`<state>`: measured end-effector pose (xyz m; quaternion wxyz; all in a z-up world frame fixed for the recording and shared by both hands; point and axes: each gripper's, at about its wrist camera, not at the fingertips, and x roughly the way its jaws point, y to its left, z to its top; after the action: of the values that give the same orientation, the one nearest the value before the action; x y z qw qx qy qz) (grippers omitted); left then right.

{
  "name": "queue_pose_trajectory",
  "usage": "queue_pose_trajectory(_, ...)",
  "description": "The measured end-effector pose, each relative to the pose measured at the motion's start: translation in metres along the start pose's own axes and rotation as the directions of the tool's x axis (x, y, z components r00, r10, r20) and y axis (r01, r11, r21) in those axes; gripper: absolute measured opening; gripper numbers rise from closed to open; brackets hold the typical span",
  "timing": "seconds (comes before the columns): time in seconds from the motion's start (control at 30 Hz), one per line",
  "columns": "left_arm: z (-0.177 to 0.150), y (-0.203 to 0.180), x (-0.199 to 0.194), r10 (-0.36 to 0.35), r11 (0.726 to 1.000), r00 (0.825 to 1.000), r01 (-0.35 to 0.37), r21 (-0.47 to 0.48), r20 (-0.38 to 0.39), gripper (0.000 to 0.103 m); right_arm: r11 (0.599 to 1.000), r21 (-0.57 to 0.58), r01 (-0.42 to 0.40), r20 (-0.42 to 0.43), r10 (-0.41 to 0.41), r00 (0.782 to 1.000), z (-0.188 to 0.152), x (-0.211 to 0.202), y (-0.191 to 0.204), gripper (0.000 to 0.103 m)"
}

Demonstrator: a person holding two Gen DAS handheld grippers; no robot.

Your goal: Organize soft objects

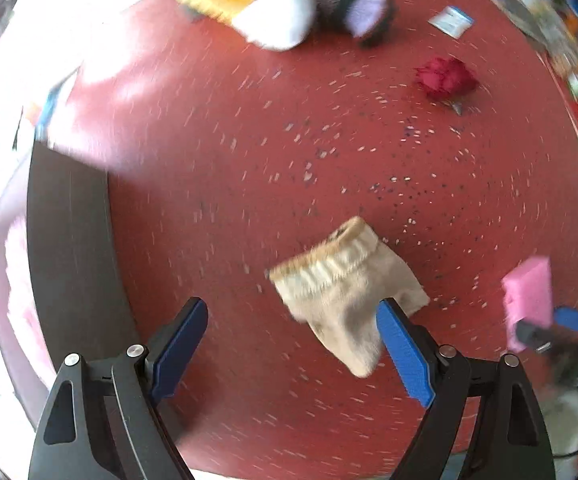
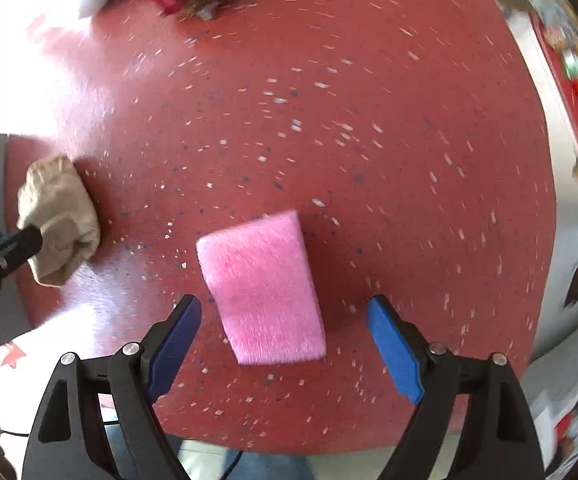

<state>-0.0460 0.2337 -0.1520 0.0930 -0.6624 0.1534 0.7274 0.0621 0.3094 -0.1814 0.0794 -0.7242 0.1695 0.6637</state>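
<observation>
1. The left gripper (image 1: 293, 320) stands wide open above the red speckled table (image 1: 249, 140), holding nothing; the beige sock (image 1: 345, 296) lies crumpled on the table, in the left wrist view partly behind the right-hand blue finger (image 1: 403, 354). Whether that finger touches the fabric, I cannot tell. If it does, a lift or sideways move could drag the sock out of place

2. The right gripper (image 2: 285, 322) is also wide open and empty, with the pink sponge (image 2: 263, 284) lying flat on the table between and just ahead of its fingers, apart from both. A descent that is off-centre could land one pad on top of the sponge and squash or tip it rather than straddle it

3. Sock and sponge lie near each other, so the two grippers work close together; in the right wrist view the left gripper's black arm crosses the sock. Moving both at once risks a knock between them

4. Both views are smeared by motion, so edges are uncertain; a grasp aimed now could miss the sock's loose folds and pinch only a corner, which would slip

5. A red fabric rose (image 1: 445, 78) and a pile of socks (image 1: 309, 8) sit well apart at the far side; a wide sweep could scatter them
</observation>
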Motion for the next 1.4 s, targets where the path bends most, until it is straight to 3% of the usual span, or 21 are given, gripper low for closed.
queue_pose_trajectory(0.1,0.001,-0.017,-0.004,0.030,0.988,0.998,-0.037,0.147,0.046,0.087,0.971,0.201,-0.134,-0.018,0.140,0.990,-0.009,-0.008,-0.034,0.089)
queue_pose_trajectory(0.17,0.007,-0.031,-0.001,0.042,0.972,0.997,-0.056,0.228,0.065,0.087,0.911,0.357,-0.207,-0.007,0.224,0.975,-0.016,-0.009,-0.052,0.089)
queue_pose_trajectory(0.2,0.009,-0.038,0.002,0.052,0.962,0.996,-0.070,0.263,0.075,0.087,0.857,0.458,-0.236,0.003,0.265,0.964,-0.021,-0.009,-0.062,0.089)
queue_pose_trajectory(0.3,0.012,-0.055,0.010,0.064,0.939,0.994,-0.090,0.332,0.087,0.087,0.736,0.614,-0.285,0.036,0.335,0.941,-0.026,-0.005,-0.080,0.089)
queue_pose_trajectory(0.33,0.009,-0.052,0.004,0.060,0.935,0.994,-0.089,0.342,0.092,0.087,0.679,0.670,-0.299,0.067,0.346,0.936,-0.028,-0.005,-0.084,0.089)
queue_pose_trajectory(0.47,0.019,-0.069,0.014,0.047,0.918,0.994,-0.081,0.389,0.097,0.087,0.552,0.784,-0.285,0.109,0.329,0.938,-0.020,-0.004,-0.084,0.089)
queue_pose_trajectory(0.57,0.021,-0.075,0.022,0.036,0.903,0.997,-0.064,0.425,0.074,0.087,0.511,0.827,-0.235,0.088,0.294,0.952,-0.015,0.002,-0.068,0.089)
queue_pose_trajectory(0.6,0.022,-0.075,0.024,0.029,0.902,0.997,-0.055,0.428,0.067,0.087,0.522,0.828,-0.207,0.070,0.270,0.960,-0.010,0.002,-0.064,0.089)
queue_pose_trajectory(0.67,0.025,-0.072,0.025,0.005,0.909,0.999,-0.026,0.417,0.053,0.087,0.589,0.798,-0.128,0.008,0.203,0.979,-0.008,0.001,-0.053,0.088)
queue_pose_trajectory(0.77,0.026,-0.050,0.030,-0.033,0.930,0.999,0.024,0.367,0.019,0.087,0.727,0.685,-0.044,-0.062,0.118,0.991,-0.002,-0.003,-0.039,0.077)
queue_pose_trajectory(0.8,0.026,-0.042,0.032,-0.040,0.937,0.999,0.035,0.347,0.008,0.087,0.799,0.601,-0.036,-0.065,0.094,0.993,0.000,-0.006,-0.032,0.077)
queue_pose_trajectory(0.87,0.024,-0.031,0.032,-0.055,0.952,0.998,0.055,0.301,-0.011,0.087,0.897,0.441,0.011,-0.090,0.032,0.995,0.003,-0.009,-0.017,0.077)
queue_pose_trajectory(0.93,0.022,-0.019,0.031,-0.070,0.965,0.997,0.073,0.252,-0.024,0.087,0.974,0.192,0.120,-0.072,-0.107,0.992,0.001,-0.016,-0.008,0.078)
queue_pose_trajectory(1.0,0.019,-0.009,0.026,-0.097,0.976,0.995,0.101,0.195,-0.032,0.087,0.988,0.002,0.155,-0.040,-0.155,0.987,-0.004,-0.020,-0.006,0.079)
queue_pose_trajectory(1.07,0.018,-0.001,0.019,-0.125,0.982,0.992,0.128,0.136,-0.025,0.087,0.988,-0.022,0.152,-0.025,-0.152,0.988,-0.012,-0.026,-0.012,0.081)
queue_pose_trajectory(1.13,0.015,0.004,0.014,-0.142,0.985,0.990,0.143,0.099,-0.016,0.087,0.996,0.061,0.061,-0.020,-0.059,0.998,-0.017,-0.037,-0.036,0.082)
queue_pose_trajectory(1.2,0.015,0.007,0.010,-0.147,0.987,0.989,0.148,0.065,-0.009,0.087,0.978,0.204,-0.047,-0.020,0.053,0.998,-0.022,-0.042,-0.057,0.083)
queue_pose_trajectory(1.27,0.008,0.017,0.006,-0.159,0.987,0.987,0.160,0.030,-0.017,0.087,0.966,0.251,-0.066,-0.004,0.070,0.998,-0.023,-0.046,-0.065,0.083)
queue_pose_trajectory(1.4,0.009,0.027,0.007,-0.181,0.981,0.982,0.177,-0.079,-0.049,0.087,0.972,0.229,-0.050,-0.005,0.053,0.999,-0.023,-0.051,-0.054,0.083)
